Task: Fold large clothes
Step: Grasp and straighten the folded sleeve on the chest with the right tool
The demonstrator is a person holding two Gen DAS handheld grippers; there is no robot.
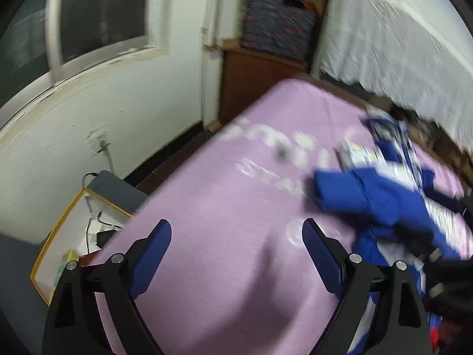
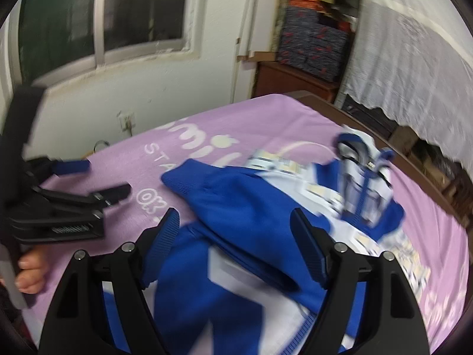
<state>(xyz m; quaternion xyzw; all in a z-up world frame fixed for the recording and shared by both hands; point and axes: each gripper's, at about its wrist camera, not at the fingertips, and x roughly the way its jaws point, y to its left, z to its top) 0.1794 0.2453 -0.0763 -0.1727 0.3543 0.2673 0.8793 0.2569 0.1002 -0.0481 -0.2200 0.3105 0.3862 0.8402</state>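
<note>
While the left gripper [image 1: 236,236] spreads its jaws over bare purple sheet [image 1: 212,207], only the right wrist view shows the right gripper [image 2: 235,227], jaws also spread, empty, above the blue-and-white jacket [image 2: 236,201] lying rumpled on it.

Motion-smeared throughout: blue-and-white zip-front jacket [image 2: 236,207], its lower part cut off by the bottom edge. White lettering on the lilac bedsheet [image 1: 207,207] partly covered, unreadable. Stacked patterned fabrics [image 2: 313,50] indistinct.
</note>
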